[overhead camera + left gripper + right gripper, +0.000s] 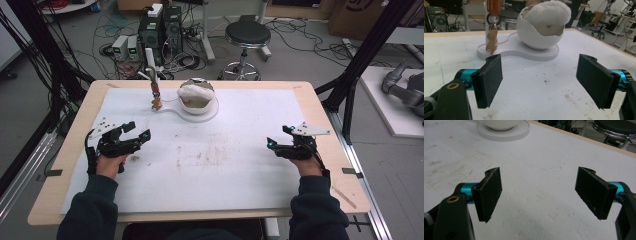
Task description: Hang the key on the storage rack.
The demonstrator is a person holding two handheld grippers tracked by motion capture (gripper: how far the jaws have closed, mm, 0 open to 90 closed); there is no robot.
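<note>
Both grippers rest low on the white foam sheet (235,150) that covers the wooden bench (325,115), each with its jaws standing wide apart and nothing between them: the left gripper (137,131) sits at the near left, the right gripper (276,142) at the near right, well apart from each other. The things nearest to them stand toward the far edge of the sheet: a white egg-shaped bowl with a broken-shell rim (540,31), stuffed with white fluffy padding (549,12), set on a flat white base plate (524,51), and just beside it a white upright post (488,30) from which a small tan figure-shaped pendant (492,41) hangs on a ring under an orange strap (494,5). The left gripper points straight at this set, the pendant just left of its line and the bowl ahead. The pendant looks light and free to swing, so a reach that comes in fast or off line could knock it sideways and let the jaws close on air, or nudge the slim post and shift the whole base plate. Jaws opened this wide could also brush the bowl's thin rim while closing on the pendant, since bowl and post stand close together. The right gripper, far off to the side, would have to cross a long stretch of sheet to help.
</note>
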